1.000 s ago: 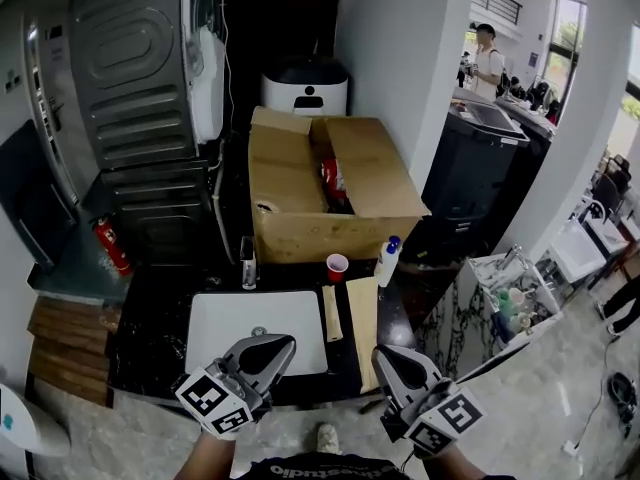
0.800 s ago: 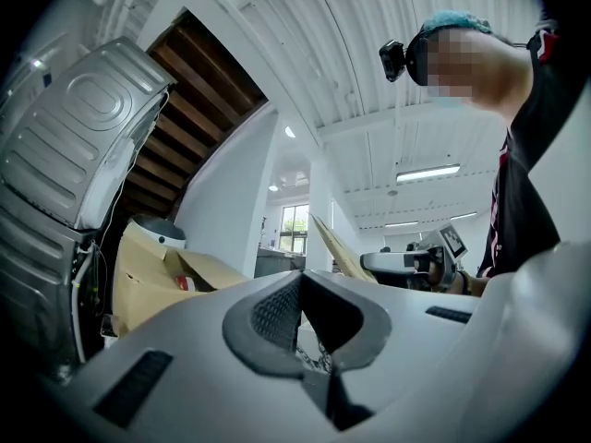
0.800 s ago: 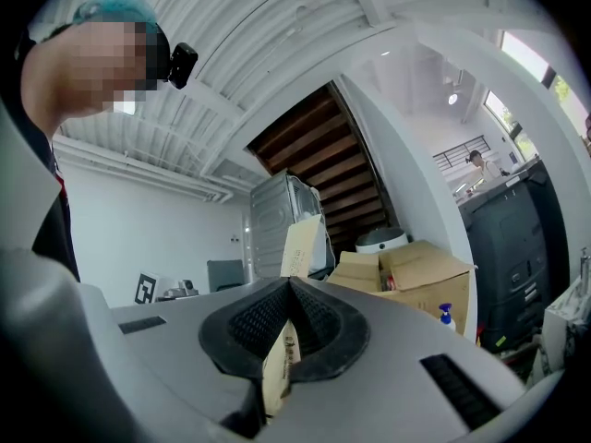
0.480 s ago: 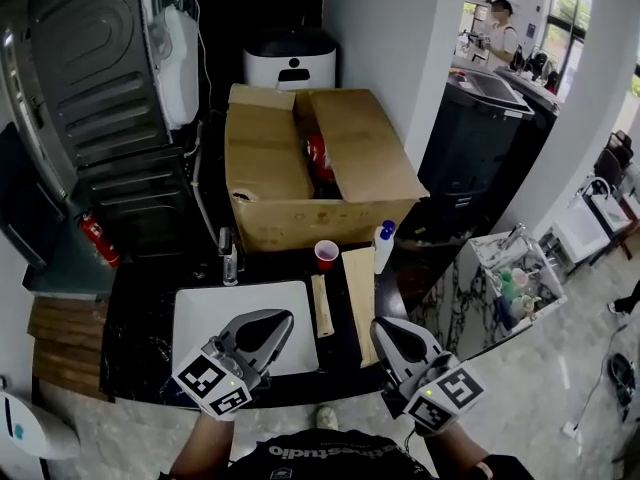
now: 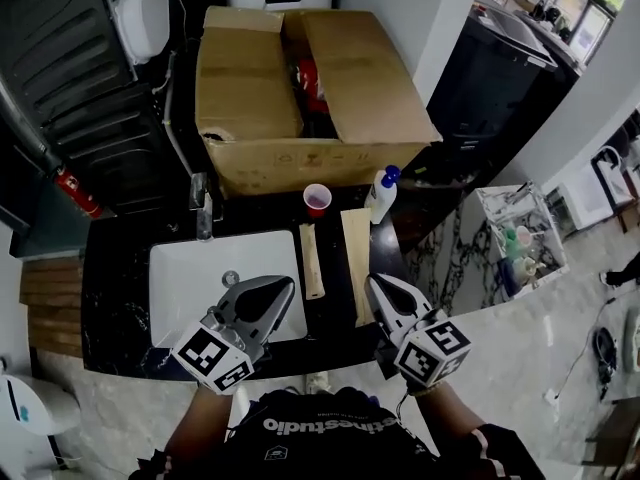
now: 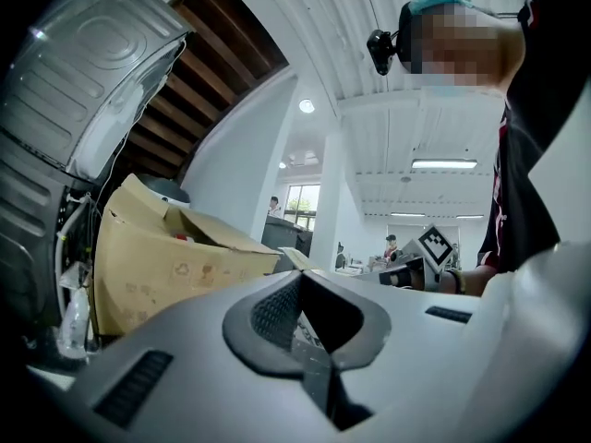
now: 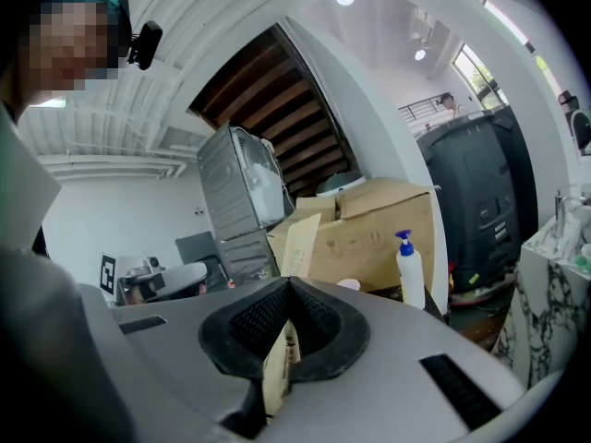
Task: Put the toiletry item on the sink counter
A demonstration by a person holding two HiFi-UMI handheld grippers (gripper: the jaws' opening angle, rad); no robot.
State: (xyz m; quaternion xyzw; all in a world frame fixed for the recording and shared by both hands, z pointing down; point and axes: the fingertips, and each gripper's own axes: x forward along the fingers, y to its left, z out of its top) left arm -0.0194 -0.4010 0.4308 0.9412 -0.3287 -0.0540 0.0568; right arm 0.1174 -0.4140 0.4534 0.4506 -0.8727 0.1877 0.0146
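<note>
A white pump bottle with a blue top (image 5: 381, 194) stands upright at the back right of the black sink counter (image 5: 120, 308); the right gripper view shows this bottle (image 7: 410, 270) ahead and to the right. Two long tan boxes (image 5: 356, 265) lie flat between the white basin (image 5: 190, 278) and the bottle. My left gripper (image 5: 287, 284) hangs shut over the basin's near right corner, with nothing in it (image 6: 300, 275). My right gripper (image 5: 375, 280) is shut and empty above the near end of the right tan box, which shows through its jaw opening (image 7: 291, 282).
A small red cup (image 5: 317, 199) stands left of the bottle. An open cardboard box (image 5: 300, 78) fills the space behind the counter. The faucet (image 5: 203, 208) is at the basin's back left. A fire extinguisher (image 5: 75, 193) lies left; a marble stand with bottles (image 5: 515, 243) is right.
The view has tipped down and closed in on the counter. Both grippers have moved forward over its near edge and stay shut. Bottle, cup and boxes have not moved.
</note>
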